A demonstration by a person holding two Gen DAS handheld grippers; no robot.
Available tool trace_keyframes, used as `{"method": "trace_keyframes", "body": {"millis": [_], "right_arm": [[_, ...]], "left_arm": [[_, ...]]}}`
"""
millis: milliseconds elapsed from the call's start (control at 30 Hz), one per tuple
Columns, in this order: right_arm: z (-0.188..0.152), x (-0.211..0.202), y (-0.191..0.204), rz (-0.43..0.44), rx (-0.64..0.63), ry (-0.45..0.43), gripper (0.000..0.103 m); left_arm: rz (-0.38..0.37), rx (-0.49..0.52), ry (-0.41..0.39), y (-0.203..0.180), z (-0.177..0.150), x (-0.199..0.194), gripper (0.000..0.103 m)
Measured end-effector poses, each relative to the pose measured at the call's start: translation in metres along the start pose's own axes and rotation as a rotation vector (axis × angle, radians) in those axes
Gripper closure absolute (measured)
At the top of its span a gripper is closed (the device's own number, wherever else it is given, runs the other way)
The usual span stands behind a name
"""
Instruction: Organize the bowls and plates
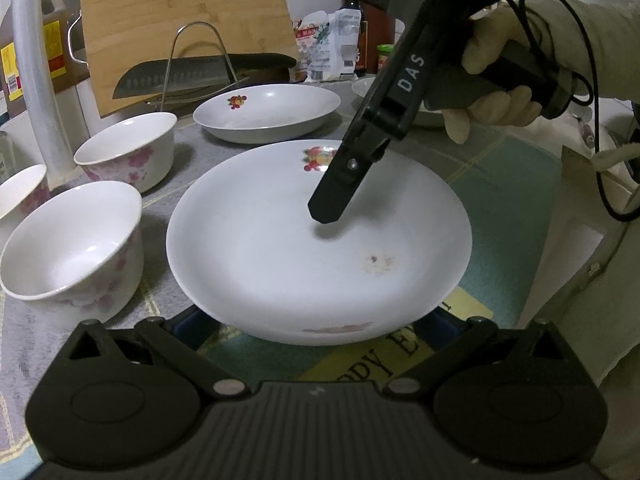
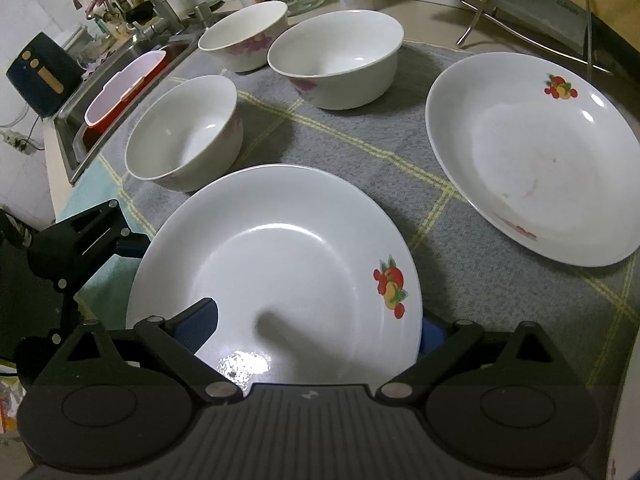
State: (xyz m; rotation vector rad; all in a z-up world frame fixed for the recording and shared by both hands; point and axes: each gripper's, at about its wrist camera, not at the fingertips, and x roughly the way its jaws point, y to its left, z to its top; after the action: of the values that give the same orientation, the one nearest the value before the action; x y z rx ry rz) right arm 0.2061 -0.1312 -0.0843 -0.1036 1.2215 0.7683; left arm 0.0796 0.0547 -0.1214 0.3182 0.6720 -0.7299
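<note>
Nearest of all is a white plate (image 2: 276, 264) with a fruit print, lying right at the right gripper (image 2: 316, 330). That gripper's jaws stand wide apart astride the plate's rim, one finger over the plate's well and the other just outside the edge on the fruit-print side. Neither pad looks pressed on the china. From the left wrist view the finger over the well hangs above the plate with its shadow under it, steered by a gloved hand (image 1: 492, 92).

The left gripper (image 1: 316, 320) sits at the opposite rim of the same plate, jaws also spread wide. The rim hangs over both pad tips, so I cannot tell whether they touch it; nothing looks clamped.

Ahead and to the right of the right jaws, well apart from the near plate, a second plate (image 2: 532, 160) of the same pattern lies flat on the grey mat (image 2: 360, 128) covering the counter. Ahead and to the left stand three bowls, one (image 2: 188, 132) just beside the near plate's far rim and two more (image 2: 336, 56) (image 2: 244, 36) beyond it, none nested.

As I judge it, the step in hand is taking hold of the near plate, with nothing stacked yet. The next move calls for the right jaws to close squarely on the rim. Then comes a level lift and a carry ahead and rightward to set it centred on the second plate, clear of the nearest bowl.
</note>
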Motion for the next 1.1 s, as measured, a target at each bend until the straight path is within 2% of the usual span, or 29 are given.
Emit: {"method": "trace_keyframes", "body": {"millis": [267,467,600,1100], "right_arm": [[0.000,0.000,-0.004,0.021,-0.006,0.001,0.002],[0.002,-0.003,-0.017,0.070,0.049,-0.030,0.005],[0.006,-0.003,-0.019,0.061,0.053,-0.051,0.009],[0.007,-0.002,-0.019,0.079,0.074,-0.048,0.010]], "left_arm": [[0.008,0.006,0.010,0.000,0.001,-0.001,0.000],[0.011,0.013,0.000,0.002,-0.001,0.000,0.000],[0.011,0.019,-0.003,0.002,-0.002,0.001,0.000],[0.021,0.040,0.004,0.000,-0.001,0.000,0.000]]}}
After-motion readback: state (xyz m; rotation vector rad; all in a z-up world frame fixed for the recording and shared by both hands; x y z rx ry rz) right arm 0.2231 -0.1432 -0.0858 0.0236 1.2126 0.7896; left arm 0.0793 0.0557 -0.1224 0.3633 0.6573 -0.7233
